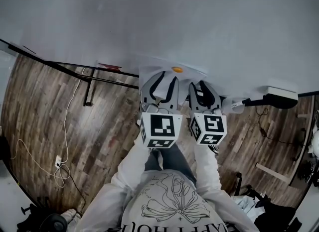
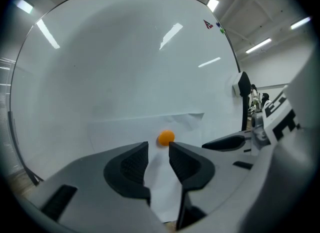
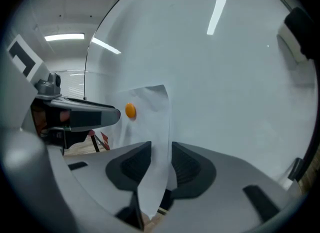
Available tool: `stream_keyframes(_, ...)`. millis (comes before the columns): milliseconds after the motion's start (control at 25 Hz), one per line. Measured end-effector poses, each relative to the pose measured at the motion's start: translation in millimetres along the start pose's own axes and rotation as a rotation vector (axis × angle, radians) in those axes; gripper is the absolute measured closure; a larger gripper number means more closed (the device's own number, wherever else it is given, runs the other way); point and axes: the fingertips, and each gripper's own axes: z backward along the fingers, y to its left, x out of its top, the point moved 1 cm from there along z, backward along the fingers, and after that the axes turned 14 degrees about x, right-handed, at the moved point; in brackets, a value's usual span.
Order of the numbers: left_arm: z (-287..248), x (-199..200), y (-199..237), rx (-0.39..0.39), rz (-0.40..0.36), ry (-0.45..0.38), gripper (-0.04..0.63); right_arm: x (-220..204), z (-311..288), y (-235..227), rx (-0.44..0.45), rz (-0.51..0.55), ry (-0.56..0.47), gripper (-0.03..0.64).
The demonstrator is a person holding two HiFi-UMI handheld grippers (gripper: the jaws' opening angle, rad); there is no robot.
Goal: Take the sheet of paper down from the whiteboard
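Observation:
A white sheet of paper point(image 1: 155, 71) hangs low on the whiteboard point(image 1: 149, 17), pinned by an orange round magnet point(image 1: 177, 69). Both grippers point at it side by side. In the left gripper view the paper point(image 2: 125, 132) fills the space behind the jaws, and the magnet point(image 2: 166, 137) sits just beyond their gap. My left gripper point(image 2: 159, 156) is open and holds nothing. My right gripper point(image 3: 161, 159) is open too. The paper's point(image 3: 152, 112) loose right edge curls off the board and runs between its jaws without being pinched. The magnet point(image 3: 130, 110) is up to its left.
A black and white eraser point(image 1: 279, 96) with a marker sits on the board at the right. The board's black stand legs point(image 1: 89, 89) and a white cable point(image 1: 65, 126) lie on the wooden floor to the left. Equipment clutters the floor at lower right.

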Motion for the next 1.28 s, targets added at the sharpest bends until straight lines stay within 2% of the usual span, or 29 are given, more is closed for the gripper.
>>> stream_keyframes(360, -7, -2, -1, -0.006, 0.003, 0.003, 0.483, 4, -5, 5, 0.049, 0.025, -0.028, 0.508)
stream_keyframes(600, -13, 0, -4, -0.008, 0.015, 0.010, 0.483, 5, -2, 3, 0.050, 0.040, -0.041, 0.611)
stream_keyframes(1120, -17, 7, -20, -0.023, 0.039, 0.020, 0.469, 5, -1, 1, 0.060, 0.026, -0.049, 0.614)
stream_keyframes(1280, -19, 8, -18, 0.002, 0.043, 0.024, 0.468, 5, -2, 1, 0.061, 0.023, -0.049, 0.614)
